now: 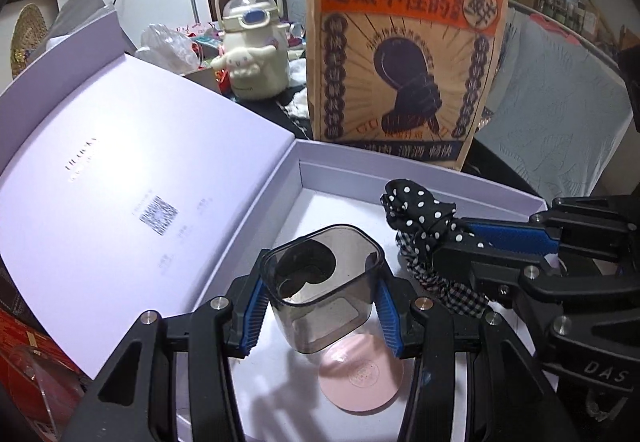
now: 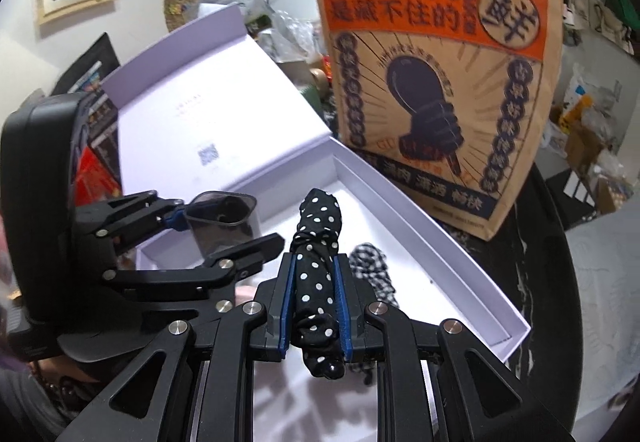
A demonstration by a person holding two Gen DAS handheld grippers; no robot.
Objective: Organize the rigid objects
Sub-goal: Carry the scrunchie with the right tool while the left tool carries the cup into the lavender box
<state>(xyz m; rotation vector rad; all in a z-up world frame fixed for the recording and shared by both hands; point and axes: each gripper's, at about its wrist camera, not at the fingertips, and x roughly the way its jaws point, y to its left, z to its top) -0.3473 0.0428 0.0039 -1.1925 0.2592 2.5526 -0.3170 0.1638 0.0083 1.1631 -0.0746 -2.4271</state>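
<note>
1. Left claw (image 1: 320, 296) clamped on smoky translucent square plastic cup (image 1: 322, 282), held above near-left floor of open white cardboard gift box (image 1: 480, 194); dark item inside cup, unidentifiable.
2. Right claw (image 2: 314, 302) pinched tight on black white-dotted fabric scrunchie (image 2: 318, 242), over box middle, above black-white gingham scrunchie (image 2: 370, 270) lying on box floor.
3. Pink round disc (image 1: 360, 378) flat on box floor under cup.
4. Best handling, as judged: lower cup upright beside disc, not on it; release only once base seated. Drop dotted scrunchie next to gingham one, clear of left claw.
5. Writing: brown paper bag (image 1: 404, 42) beyond far box wall, Chinese print, "鲜" in circle, "不住的". "DAS" on right claw body. Lid inside: QR code, small text unreadable.
</note>
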